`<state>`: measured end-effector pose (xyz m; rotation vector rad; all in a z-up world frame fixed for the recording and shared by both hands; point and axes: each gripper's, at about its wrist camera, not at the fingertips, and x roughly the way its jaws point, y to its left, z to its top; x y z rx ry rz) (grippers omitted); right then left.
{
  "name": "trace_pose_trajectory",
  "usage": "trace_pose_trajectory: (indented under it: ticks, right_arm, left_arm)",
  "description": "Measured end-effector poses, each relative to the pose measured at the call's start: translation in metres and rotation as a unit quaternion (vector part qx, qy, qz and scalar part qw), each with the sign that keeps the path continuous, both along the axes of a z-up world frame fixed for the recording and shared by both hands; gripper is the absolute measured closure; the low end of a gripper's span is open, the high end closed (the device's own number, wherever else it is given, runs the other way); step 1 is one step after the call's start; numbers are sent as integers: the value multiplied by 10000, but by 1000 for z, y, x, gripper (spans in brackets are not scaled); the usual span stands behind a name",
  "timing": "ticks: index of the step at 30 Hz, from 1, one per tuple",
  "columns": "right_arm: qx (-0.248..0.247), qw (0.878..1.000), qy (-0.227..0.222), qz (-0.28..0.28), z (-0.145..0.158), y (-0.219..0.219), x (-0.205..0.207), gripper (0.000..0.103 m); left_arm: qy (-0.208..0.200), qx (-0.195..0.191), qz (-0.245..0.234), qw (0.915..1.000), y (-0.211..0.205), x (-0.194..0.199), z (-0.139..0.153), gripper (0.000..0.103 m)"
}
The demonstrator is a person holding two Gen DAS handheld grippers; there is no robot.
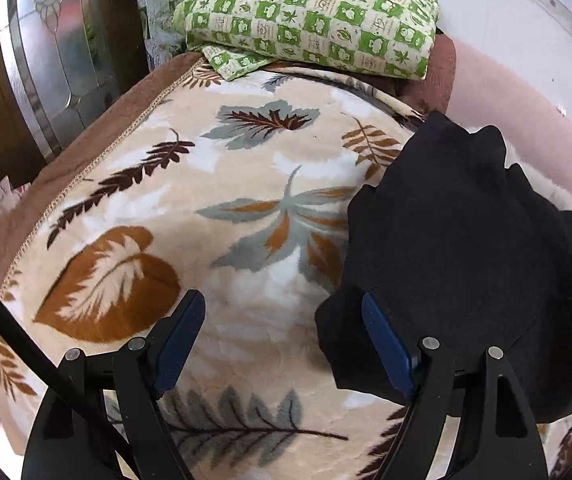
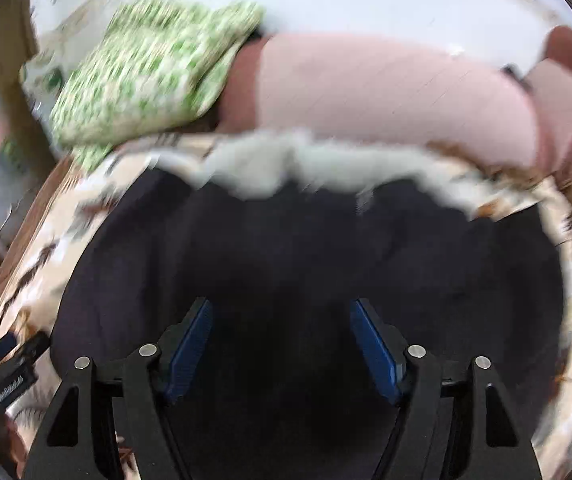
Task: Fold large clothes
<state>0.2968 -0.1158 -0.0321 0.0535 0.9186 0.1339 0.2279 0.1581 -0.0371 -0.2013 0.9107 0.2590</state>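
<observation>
Your left gripper [image 1: 283, 320] hangs wide and empty at the dark garment's [image 1: 466, 248] edge on the blanket [image 1: 157, 208]; your right gripper [image 2: 279, 332], also wide, hovers over it. You're between folds; next, grab an edge.

Green checked cushion [image 1: 318, 20] atop leaf-print blanket [image 1: 205, 200]; pink bolster [image 2: 386, 92] behind.
</observation>
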Motion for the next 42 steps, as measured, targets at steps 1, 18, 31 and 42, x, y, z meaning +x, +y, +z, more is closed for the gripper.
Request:
trace_pose_trajectory:
  ticks: [1,18,31,42]
  right_arm:
    - [-231,9997,8,-32,-11,6,6,24]
    - [156,9968,-397,682,18,81,9,86]
    - [485,9980,-307,253,37,61,36,80]
    - [492,9966,-610,-250,-10,-87,-100,59]
  left_arm:
    - [-36,7,-23,10000,-1,-2,1,23]
    - [-294,-239,281,9989,26,-10,15,23]
    - [-295,-78,-82,9995,2,-6,15,23]
    - [-269,252,-754,9965,-53,-6,-2,21]
